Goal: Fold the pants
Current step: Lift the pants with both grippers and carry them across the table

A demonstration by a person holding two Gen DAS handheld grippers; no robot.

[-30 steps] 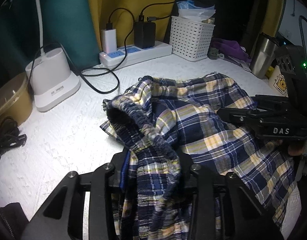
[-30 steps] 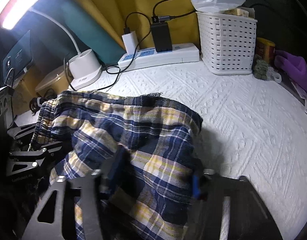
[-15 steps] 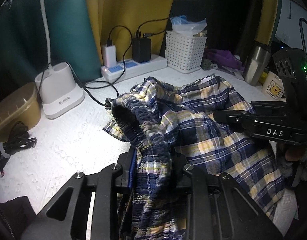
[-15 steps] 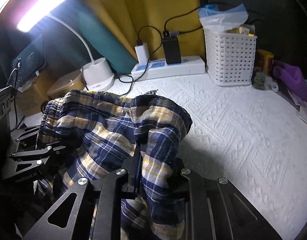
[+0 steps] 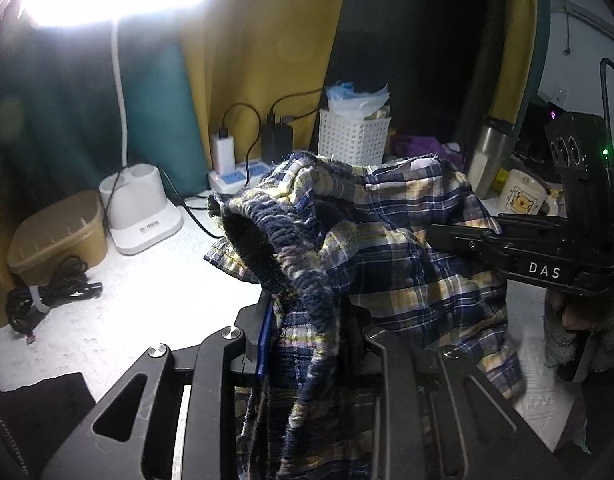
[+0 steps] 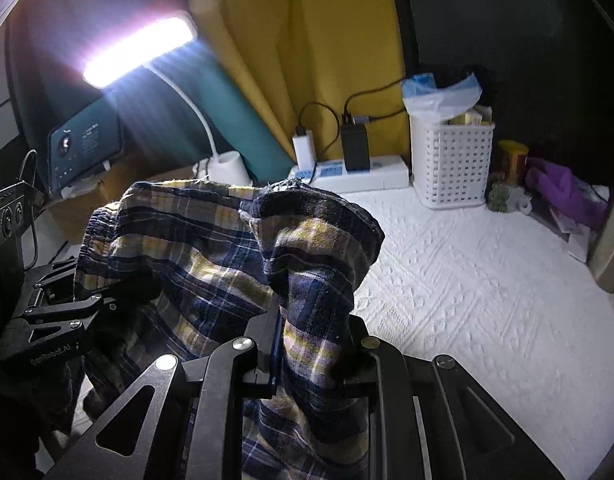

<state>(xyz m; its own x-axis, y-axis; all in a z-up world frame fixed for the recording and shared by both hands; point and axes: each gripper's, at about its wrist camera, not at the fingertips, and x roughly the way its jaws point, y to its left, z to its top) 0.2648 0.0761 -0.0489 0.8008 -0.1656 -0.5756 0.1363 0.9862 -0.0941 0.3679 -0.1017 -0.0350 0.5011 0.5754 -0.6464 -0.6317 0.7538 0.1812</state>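
Observation:
The navy, yellow and white plaid pants hang lifted above the white textured table. My left gripper is shut on the elastic waistband, which bunches up between its fingers. My right gripper is shut on another bunched part of the pants. The cloth stretches between the two grippers. The right gripper also shows in the left wrist view at the right, and the left gripper shows in the right wrist view at the left.
A white desk lamp shines brightly at the back left. A power strip with chargers and a white basket stand at the back. A tan box, black cables, a steel tumbler and a mug ring the table.
Both grippers have risen with the pants, lifting the cloth well off the table. The views tilted up so the lamp head now shows.

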